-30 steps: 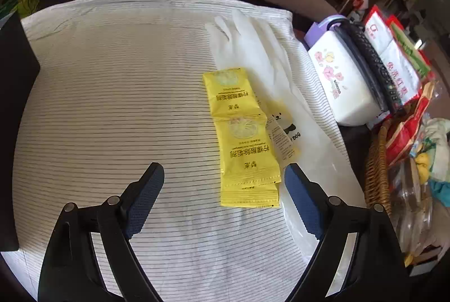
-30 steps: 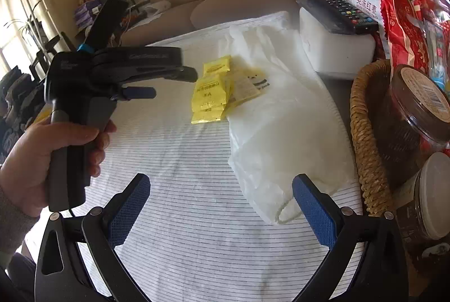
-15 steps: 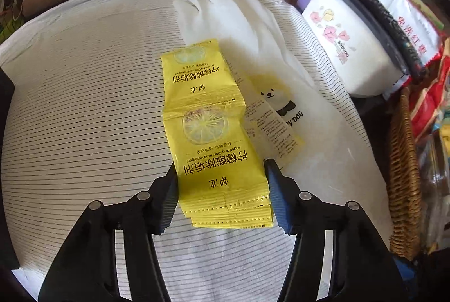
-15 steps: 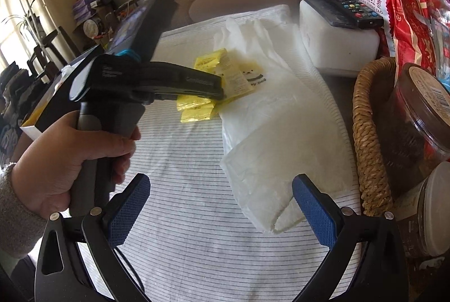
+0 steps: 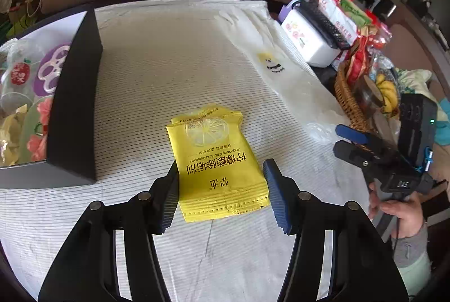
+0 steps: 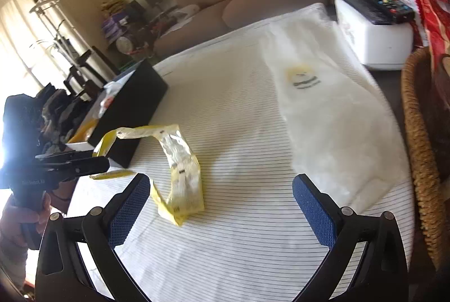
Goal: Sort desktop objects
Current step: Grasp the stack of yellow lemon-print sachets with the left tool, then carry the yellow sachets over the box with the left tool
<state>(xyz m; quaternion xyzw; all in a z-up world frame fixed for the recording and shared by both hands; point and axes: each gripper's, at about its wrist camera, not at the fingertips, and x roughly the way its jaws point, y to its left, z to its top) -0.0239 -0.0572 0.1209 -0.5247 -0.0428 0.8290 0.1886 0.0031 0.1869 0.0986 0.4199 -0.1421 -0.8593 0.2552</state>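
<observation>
two views, taken in turn.

left wrist view: we see the left gripper about half closed, its pads pressed on both side edges of a strip of yellow sachets printed with a lemon slice. the strip runs forward from the jaws and folds over at its far end, above the striped tablecloth. to the left stands a black box, open-topped, with flowered packets inside. to the right a white plastic glove with a small dog print lies flat on the cloth. beyond it sit a white tissue box with a remote control on top, snack bags and a wicker basket. at the right edge a hand holds the right gripper.

right wrist view: the right gripper stands wide open with nothing between its blue pads, over bare cloth. the left gripper enters low at the left and holds the sachet strip, which arcs up from it and hangs down, its lower end just at the cloth; we cannot tell whether it touches. the black box is behind it, the glove well apart to the right, the basket at the right edge.
</observation>
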